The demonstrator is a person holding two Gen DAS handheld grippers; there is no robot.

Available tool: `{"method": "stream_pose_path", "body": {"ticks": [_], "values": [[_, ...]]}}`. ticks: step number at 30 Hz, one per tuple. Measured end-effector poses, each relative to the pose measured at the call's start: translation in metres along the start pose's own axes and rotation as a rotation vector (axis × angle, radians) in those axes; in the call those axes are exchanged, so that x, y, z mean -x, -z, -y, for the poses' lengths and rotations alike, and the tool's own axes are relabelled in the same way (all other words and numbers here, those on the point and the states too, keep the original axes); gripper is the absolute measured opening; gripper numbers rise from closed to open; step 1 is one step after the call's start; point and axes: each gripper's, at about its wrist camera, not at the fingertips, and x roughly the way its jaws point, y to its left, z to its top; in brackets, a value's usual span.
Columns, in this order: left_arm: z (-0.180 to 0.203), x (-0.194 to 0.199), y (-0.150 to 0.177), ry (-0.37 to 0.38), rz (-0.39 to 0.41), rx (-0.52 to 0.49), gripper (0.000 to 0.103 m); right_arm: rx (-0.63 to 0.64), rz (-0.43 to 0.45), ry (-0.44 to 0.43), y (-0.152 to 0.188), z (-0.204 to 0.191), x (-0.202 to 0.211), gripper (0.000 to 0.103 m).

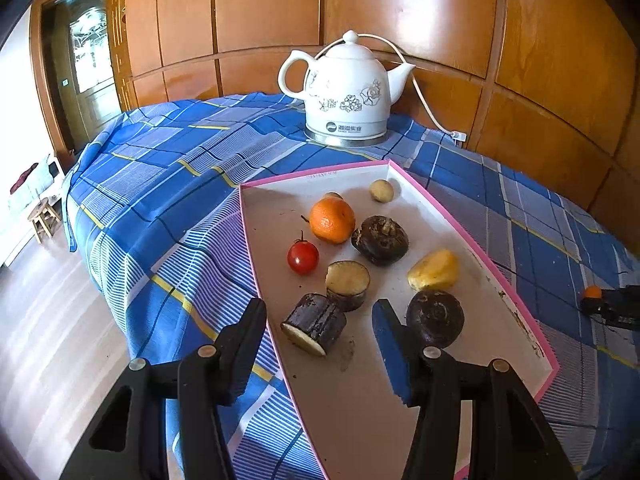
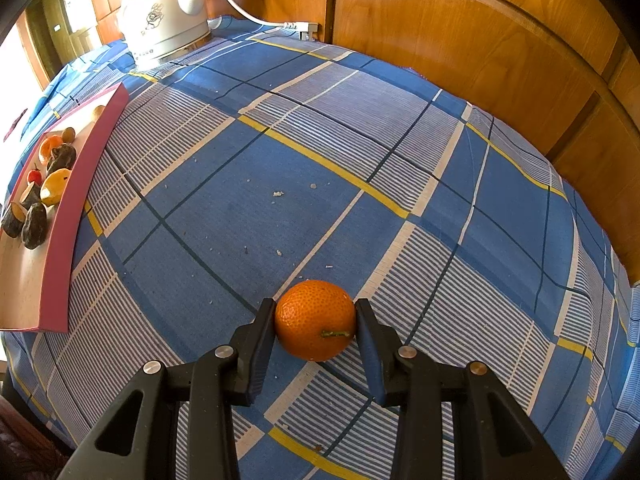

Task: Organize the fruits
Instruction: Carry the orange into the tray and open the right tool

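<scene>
The right tongs [image 2: 315,322] are clamping an orange [image 2: 315,320] on the blue checked cloth [image 2: 360,140], well apart from the pink-rimmed tray [image 2: 68,240]. The left tongs [image 1: 320,320] are hanging apart and empty over that tray's near end, just beside a dark cut piece [image 1: 315,323].

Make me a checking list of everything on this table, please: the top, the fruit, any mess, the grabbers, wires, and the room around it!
Surface: blue plaid tablecloth covers the table.
Job's things: pink-edged tray holds a small orange, cherry tomato, yellow piece, dark-skinned chunks and roots; a second orange sits out on the cloth.
Clutter: white crumbs on the cloth; dirt smears in the tray.
Grippers: left gripper open over the tray's near end, holding nothing; right gripper shut on the second orange.
Cables: white cord runs from the kettle to a wall plug.
Surroundings: wooden wall panels, a door, a small stool.
</scene>
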Motion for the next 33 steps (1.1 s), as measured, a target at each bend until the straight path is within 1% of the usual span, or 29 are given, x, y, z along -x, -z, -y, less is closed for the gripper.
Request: {"method": "stream_pose_path", "body": {"ticks": [5,8,11,15,16,17,19,23,25,27,29,33], "values": [[-0.009,0.004,-0.004,0.007,0.01,0.026,0.056,-0.006,-0.005,-0.002,-0.002,0.0,0.001,0.039],[-0.014,0.006,-0.007,0.004,0.022,0.042,0.056,-0.006,0.009,-0.025,-0.008,-0.007,0.009,0.039],[-0.022,0.007,-0.008,0.001,0.031,0.058,0.056,0.011,0.052,-0.097,-0.02,-0.028,0.029,0.039],[-0.031,0.007,-0.007,-0.001,0.032,0.079,0.056,0.075,0.122,-0.207,-0.042,-0.075,0.052,0.039],[-0.032,0.007,-0.006,0.0,0.032,0.082,0.056,0.095,0.142,-0.247,-0.05,-0.093,0.057,0.039],[-0.034,0.007,-0.006,0.0,0.033,0.085,0.056,0.104,0.152,-0.268,-0.054,-0.103,0.06,0.039],[-0.037,0.008,-0.004,0.0,0.032,0.091,0.056,0.128,0.171,-0.339,-0.067,-0.135,0.063,0.039],[-0.046,0.009,-0.002,-0.002,0.031,0.114,0.056,0.148,0.177,-0.417,-0.083,-0.188,0.056,0.039],[-0.05,0.009,0.0,-0.001,0.027,0.125,0.056,0.153,0.172,-0.438,-0.089,-0.209,0.049,0.039],[-0.053,0.008,0.001,-0.001,0.024,0.133,0.056,0.172,0.165,-0.433,-0.091,-0.225,0.041,0.04],[-0.055,0.007,0.002,0.003,0.019,0.139,0.056,0.189,0.135,-0.431,-0.094,-0.242,0.027,0.04],[-0.058,0.003,0.004,0.009,0.009,0.149,0.056,0.22,0.081,-0.401,-0.092,-0.258,0.002,0.041]]}}
